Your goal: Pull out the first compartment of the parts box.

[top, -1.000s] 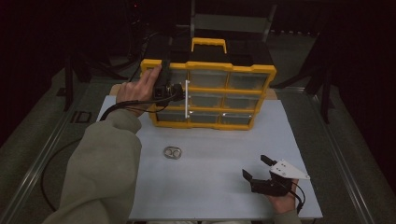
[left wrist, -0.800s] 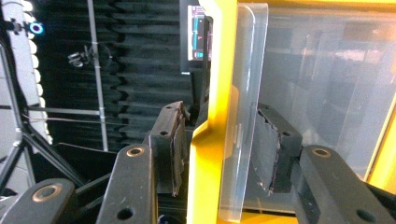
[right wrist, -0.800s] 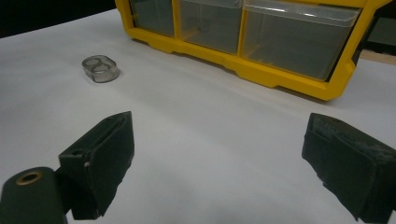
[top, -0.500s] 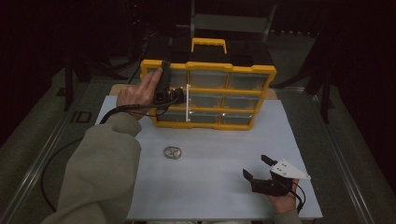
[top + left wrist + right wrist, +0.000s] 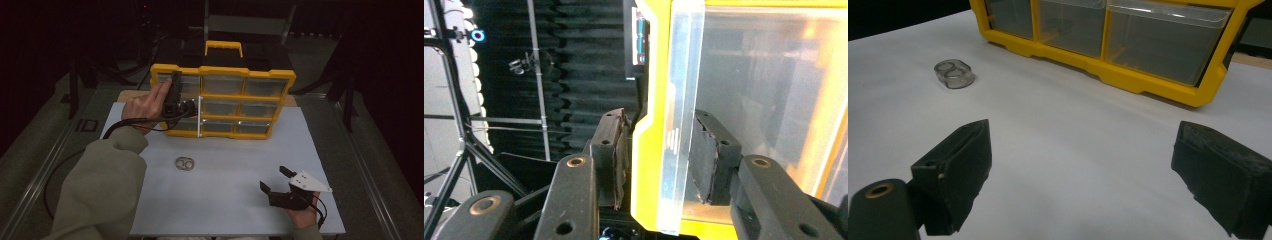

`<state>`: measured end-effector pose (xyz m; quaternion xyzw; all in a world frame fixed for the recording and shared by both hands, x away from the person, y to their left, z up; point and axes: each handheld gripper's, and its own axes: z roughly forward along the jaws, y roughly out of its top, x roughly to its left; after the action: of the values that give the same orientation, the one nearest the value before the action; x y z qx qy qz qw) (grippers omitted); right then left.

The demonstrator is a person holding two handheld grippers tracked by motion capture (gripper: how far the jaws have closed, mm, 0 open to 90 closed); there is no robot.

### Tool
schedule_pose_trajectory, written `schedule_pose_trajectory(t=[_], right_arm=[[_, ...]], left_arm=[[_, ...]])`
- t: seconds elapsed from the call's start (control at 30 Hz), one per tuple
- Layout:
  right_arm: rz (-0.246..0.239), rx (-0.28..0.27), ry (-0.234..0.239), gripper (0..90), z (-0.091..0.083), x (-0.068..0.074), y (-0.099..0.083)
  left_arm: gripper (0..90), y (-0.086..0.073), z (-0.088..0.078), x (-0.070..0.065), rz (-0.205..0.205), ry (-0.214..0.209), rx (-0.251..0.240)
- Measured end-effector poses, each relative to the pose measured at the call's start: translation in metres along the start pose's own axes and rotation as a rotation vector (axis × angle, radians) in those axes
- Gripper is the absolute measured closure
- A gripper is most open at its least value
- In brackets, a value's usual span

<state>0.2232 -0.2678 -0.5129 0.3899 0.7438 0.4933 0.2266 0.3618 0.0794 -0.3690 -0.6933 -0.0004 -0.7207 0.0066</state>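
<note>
Item: yellow organiser [image 5: 235, 107], stood upright at the far edge of the white mat [image 5: 225, 195]; its left edge, a clear drawer front [image 5: 679, 100] and yellow frame together, is straddled by the left gripper [image 5: 658, 160], whose jaws have just been closing, though firm pad contact cannot be told. Hazards: the organiser may be tipped or dragged if the frame is pinched with the drawer and pulled; the smooth plastic may be slipped off. Right gripper [image 5: 1088, 170]: near the organiser's front right, jaws wide apart, nothing held; small clear piece [image 5: 184, 163]: lying before the organiser.
</note>
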Motion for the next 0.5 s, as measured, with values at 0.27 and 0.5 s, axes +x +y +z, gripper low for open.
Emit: schedule_pose_trajectory(t=[0.27,0.5], right_arm=[[0.001,0.002,0.001,9.6,0.0003,0.0001,-0.0001],[0.0,0.003,0.0,9.7,0.0004,0.0003,-0.0001]], left_arm=[[66.6,-0.0047,0.0016,0.0019,0.005,-0.049,0.024],[72.5,-0.0021,0.0019,0.0056,0.028,-0.081,0.029]])
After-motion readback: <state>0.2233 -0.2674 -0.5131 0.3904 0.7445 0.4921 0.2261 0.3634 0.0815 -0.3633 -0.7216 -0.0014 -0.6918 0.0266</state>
